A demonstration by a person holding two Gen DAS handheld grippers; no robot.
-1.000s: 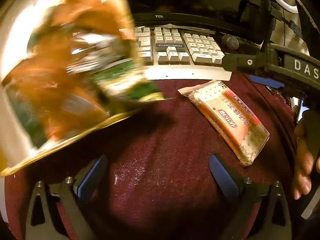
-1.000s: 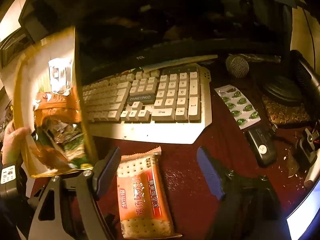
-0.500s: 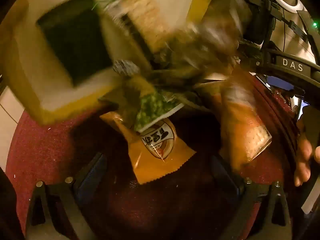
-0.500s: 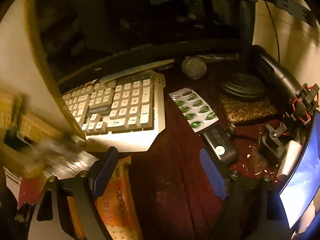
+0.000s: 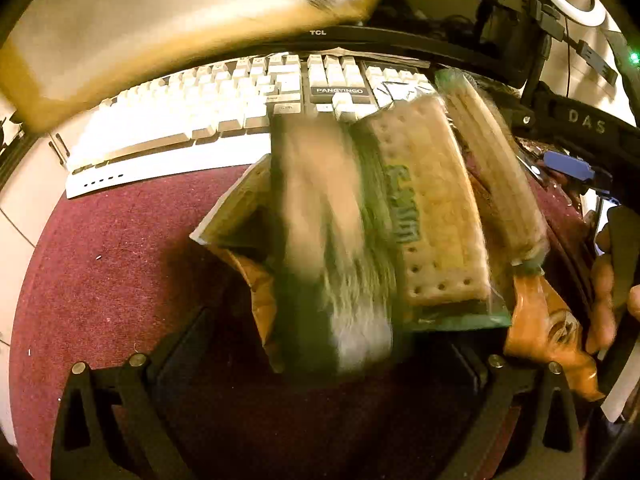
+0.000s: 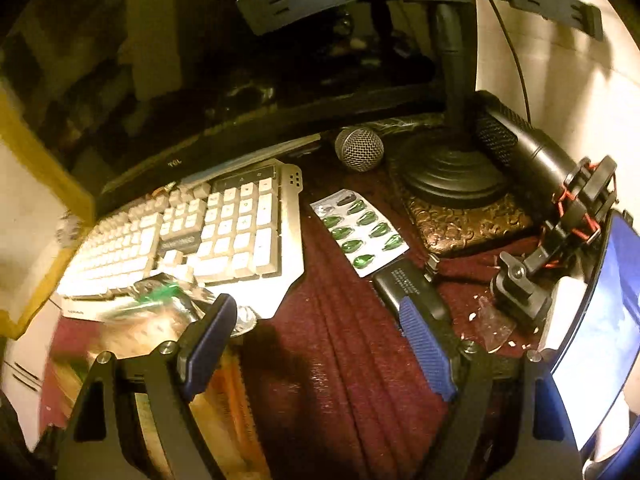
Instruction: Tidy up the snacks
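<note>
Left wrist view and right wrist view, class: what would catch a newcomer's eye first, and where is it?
A blurred heap of snack packets tumbles onto the maroon cloth in front of the white keyboard, a green-wrapped cracker pack uppermost, under a tilted cream and yellow box. In the right wrist view, a blister sheet of green capsules lies right of the keyboard, with a microphone behind it.

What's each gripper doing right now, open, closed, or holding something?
Left gripper: open, holding nothing; blurred snack packets lie ahead of it on the red cloth.
Right gripper: open, holding nothing; only cloth between its fingers.
</note>
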